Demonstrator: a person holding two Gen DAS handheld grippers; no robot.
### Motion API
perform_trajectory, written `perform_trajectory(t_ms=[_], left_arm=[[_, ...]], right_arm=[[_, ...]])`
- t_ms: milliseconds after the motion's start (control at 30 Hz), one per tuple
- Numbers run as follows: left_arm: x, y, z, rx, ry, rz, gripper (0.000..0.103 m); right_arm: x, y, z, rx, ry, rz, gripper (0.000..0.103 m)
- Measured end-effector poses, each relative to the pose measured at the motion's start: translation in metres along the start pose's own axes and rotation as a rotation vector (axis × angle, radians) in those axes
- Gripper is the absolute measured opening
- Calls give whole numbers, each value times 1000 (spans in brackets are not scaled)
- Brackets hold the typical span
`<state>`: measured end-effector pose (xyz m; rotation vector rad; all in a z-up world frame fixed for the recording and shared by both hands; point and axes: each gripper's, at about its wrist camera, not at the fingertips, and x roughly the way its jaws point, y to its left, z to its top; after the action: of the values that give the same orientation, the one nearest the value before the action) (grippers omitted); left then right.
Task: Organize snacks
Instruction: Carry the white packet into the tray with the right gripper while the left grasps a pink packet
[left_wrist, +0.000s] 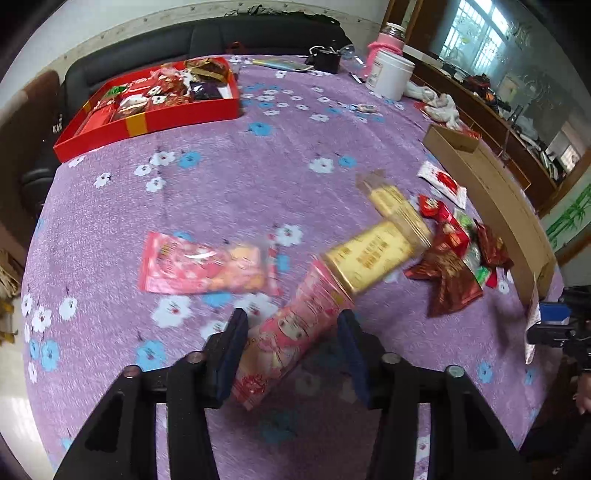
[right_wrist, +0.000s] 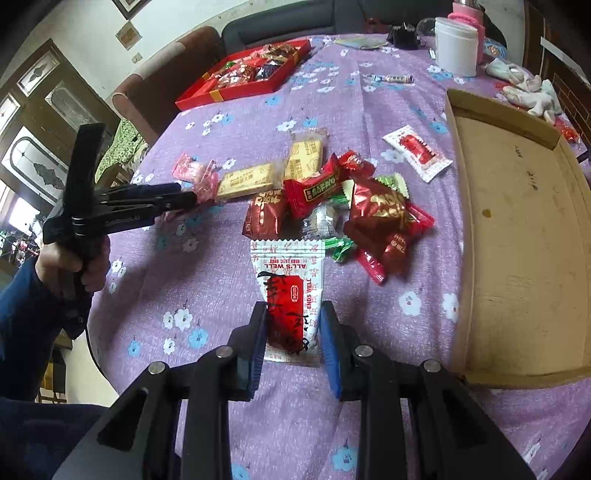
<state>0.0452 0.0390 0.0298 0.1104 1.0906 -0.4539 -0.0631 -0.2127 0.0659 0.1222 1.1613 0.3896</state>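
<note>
A pink cartoon-printed snack packet (left_wrist: 291, 332) lies between the pads of my left gripper (left_wrist: 293, 350), which is shut on it. The right wrist view shows that gripper (right_wrist: 195, 197) clamped on the pink packet (right_wrist: 201, 181). My right gripper (right_wrist: 293, 332) is shut on a white-and-red sachet (right_wrist: 288, 288), just in front of a heap of red and green wrapped candies (right_wrist: 351, 206) (left_wrist: 454, 258). Two yellow biscuit packets (left_wrist: 369, 258) (right_wrist: 247, 181) lie beside the heap. A red tray (left_wrist: 147, 125) (right_wrist: 229, 94) holding several snacks sits at the far left.
A shallow cardboard box (right_wrist: 517, 240) (left_wrist: 491, 206) lies along the table's right side. Another pink packet (left_wrist: 207, 266) and a second white-and-red sachet (right_wrist: 417, 151) lie on the purple flowered cloth (left_wrist: 258, 184). A white jar (right_wrist: 456, 46) and rags stand at the back.
</note>
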Motion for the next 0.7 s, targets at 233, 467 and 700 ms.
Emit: perform_trajectory(t_ms=[233,467,700], left_arm=[[3,-24,-14,21,20,23,35],[0,-27,-30,-21,-10,75,25],[-24,-34,-43,-149,-69,-22,24]], right_arm=[[2,3,-1,9,6,5,27],[-3,5,0,14,-11,4,27],[-6,2,7,44,-34,15,27]])
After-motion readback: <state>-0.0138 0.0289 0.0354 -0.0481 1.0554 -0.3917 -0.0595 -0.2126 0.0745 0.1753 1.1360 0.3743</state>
